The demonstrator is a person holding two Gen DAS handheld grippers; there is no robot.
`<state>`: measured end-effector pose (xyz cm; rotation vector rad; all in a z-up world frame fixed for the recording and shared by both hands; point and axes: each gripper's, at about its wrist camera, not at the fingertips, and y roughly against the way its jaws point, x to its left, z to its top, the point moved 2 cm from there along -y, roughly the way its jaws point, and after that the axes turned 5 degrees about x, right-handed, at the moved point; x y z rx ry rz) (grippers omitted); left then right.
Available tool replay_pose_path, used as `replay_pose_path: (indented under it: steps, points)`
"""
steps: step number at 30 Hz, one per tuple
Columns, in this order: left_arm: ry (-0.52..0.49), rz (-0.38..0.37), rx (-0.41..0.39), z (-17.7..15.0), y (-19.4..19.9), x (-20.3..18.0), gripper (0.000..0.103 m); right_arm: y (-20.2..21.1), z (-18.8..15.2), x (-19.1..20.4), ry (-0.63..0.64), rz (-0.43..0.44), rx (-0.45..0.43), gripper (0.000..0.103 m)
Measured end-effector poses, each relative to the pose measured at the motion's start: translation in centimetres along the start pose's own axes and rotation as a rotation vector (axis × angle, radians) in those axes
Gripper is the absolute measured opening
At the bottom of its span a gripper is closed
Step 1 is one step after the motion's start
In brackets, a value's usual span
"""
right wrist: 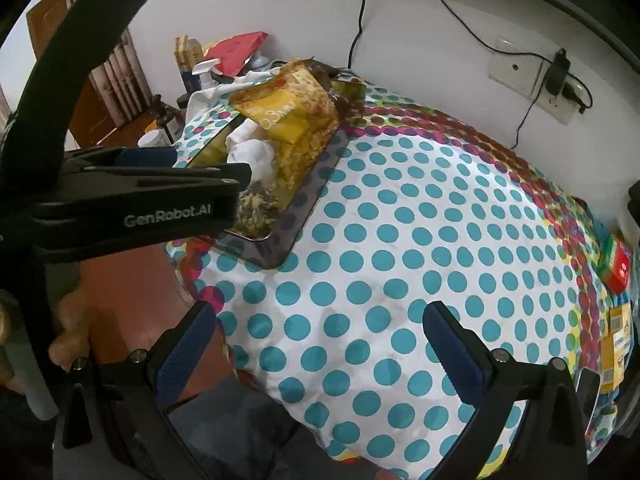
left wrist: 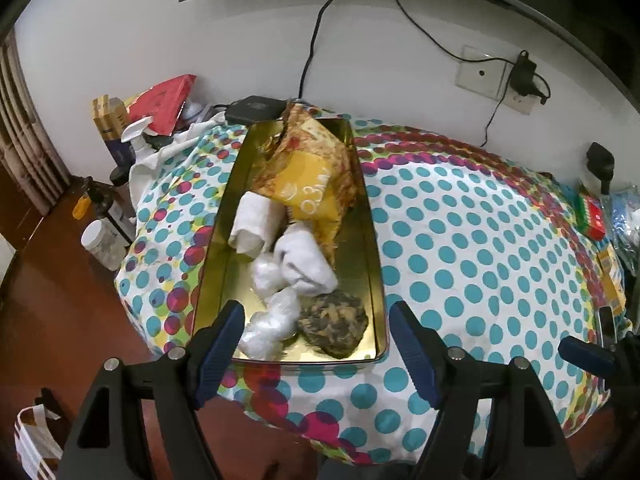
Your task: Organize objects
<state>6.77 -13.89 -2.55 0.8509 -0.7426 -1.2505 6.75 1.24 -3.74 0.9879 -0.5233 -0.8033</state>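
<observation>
1. Polka-dot cloth (right wrist: 400, 240), covering the work surface; its wide middle bears nothing, so little appears left to gather there.
2. Gold tin tray (left wrist: 216, 240), on the cloth's left part, long side running away from the left wrist camera. It holds all the sorted items, so the task looks near complete.
3. Yellow patterned packet (left wrist: 312, 184), at the tray's far end, leaning above the rim.
4. White rolled cloth (left wrist: 256, 224), in the tray beside the packet.
5. White sock bundle (left wrist: 304, 260), mid-tray.
6. Mottled brown bundle (left wrist: 332, 324), at the tray's near right corner.
7. Clear plastic bags (left wrist: 272, 320), near end, just beside the brown bundle.
8. Left gripper (left wrist: 316, 340), jaws spread wide and holding nothing, poised over the tray's near end; bags and brown bundle lie between its fingers.
9. Right gripper (right wrist: 320, 348), jaws apart and holding nothing, above bare cloth, well apart from the tray.
10. Red-green box (right wrist: 618, 264), at the cloth's right edge, possibly left to sort.
</observation>
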Motion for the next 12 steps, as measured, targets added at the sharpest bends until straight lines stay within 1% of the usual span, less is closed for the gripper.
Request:
replay_pose_path:
  steps: [4,5,6,7,10,12]
  points:
    - [0.005,-0.025,0.007,0.1,-0.1,0.3,0.077,-0.4,0.3,0.2,0.001,0.007,0.009,0.103]
    - [0.006,-0.02,0.008,0.1,-0.2,0.3,0.077,-0.6,0.3,0.2,0.0,0.007,0.012,0.103]
    - [0.01,0.001,0.013,0.1,-0.3,0.5,0.077,-0.7,0.3,0.2,-0.001,0.008,0.015,0.103]
    - [0.013,0.0,0.012,0.1,-0.3,0.5,0.077,-0.9,0.3,0.2,0.0,0.009,0.021,0.103]
    - [0.027,-0.032,0.02,0.0,-0.5,0.8,0.077,-1.1,0.4,0.2,-0.002,0.008,0.026,0.103]
    - [0.021,-0.004,0.015,0.0,-0.5,0.8,0.077,-1.2,0.4,0.2,0.001,0.004,0.033,0.103]
